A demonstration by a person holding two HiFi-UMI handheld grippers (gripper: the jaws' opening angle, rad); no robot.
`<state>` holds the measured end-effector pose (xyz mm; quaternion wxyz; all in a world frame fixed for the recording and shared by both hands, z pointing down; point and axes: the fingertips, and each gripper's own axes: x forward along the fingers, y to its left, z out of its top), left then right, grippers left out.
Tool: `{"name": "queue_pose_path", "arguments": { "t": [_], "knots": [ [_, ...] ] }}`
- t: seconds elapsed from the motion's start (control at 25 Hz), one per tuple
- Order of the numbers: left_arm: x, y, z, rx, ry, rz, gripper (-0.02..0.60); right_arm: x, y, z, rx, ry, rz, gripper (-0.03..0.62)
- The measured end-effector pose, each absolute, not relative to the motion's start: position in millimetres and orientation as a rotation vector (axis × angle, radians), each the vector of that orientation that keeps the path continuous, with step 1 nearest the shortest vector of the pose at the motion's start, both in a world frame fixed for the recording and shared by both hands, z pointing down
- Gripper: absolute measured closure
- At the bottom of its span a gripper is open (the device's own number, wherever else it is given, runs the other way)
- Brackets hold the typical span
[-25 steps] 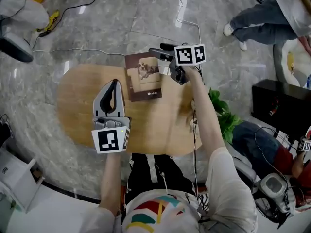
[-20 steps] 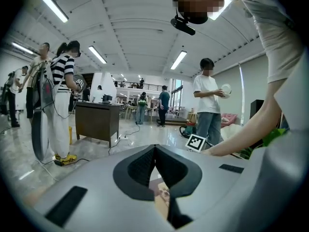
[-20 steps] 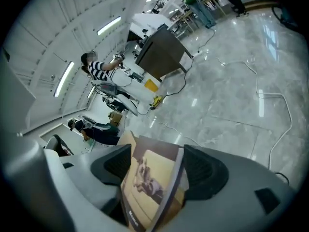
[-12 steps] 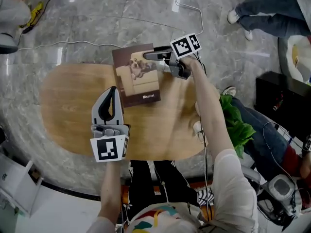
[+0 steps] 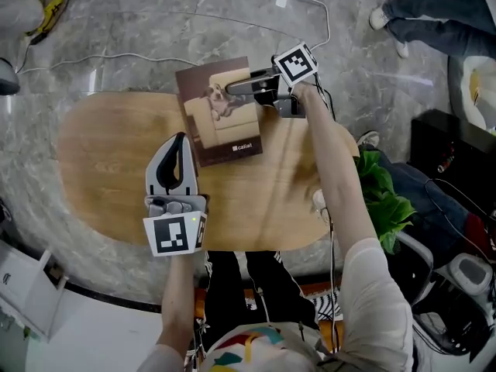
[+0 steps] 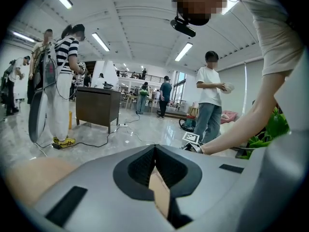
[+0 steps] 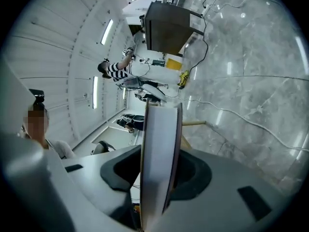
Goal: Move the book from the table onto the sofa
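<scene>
The right hand-held gripper [image 5: 236, 86], jaws closing on the thin brown dog-cover book [image 5: 223, 134] at its far right edge, could drop it through too shallow a bite.

White cable [image 5: 328, 22] is trailing across the marble floor [image 5: 155, 14], a green plant [image 5: 384, 200] is poking in at right, somebody in jeans [image 5: 442, 10] is standing nearby.

A brown, dog-pictured book [image 5: 219, 111] overhangs the far edge of the oval wooden counter [image 5: 108, 153]; the right claw [image 5: 236, 86] is closing on it.
</scene>
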<state>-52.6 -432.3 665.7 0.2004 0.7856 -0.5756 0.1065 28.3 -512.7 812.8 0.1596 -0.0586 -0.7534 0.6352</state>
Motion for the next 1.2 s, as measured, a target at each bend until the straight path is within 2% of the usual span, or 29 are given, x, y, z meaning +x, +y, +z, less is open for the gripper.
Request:
{"name": "queue_pose_path", "arguments": {
  "t": [0.28,0.48,0.88,1.2],
  "knots": [
    [-76.1,-425.9,616.6,2.215,-1.670,0.282,0.575,14.6,-535.0,752.4,-0.016,-2.297,1.863,0.441],
    [-84.2,-432.5,554.3,2.289,-1.718,0.273,0.574,-2.6,-534.8,669.6,0.005,-2.419,1.887,0.441],
    [-136.7,-359.6,394.8,2.327,-1.912,0.163,0.575,-34.3,-459.7,490.3,0.086,-2.600,1.938,0.441],
    [-152.5,-270.7,348.9,2.259,-2.039,0.160,0.575,-27.2,-361.1,424.8,0.075,-2.663,1.922,0.441]
  ]
}}
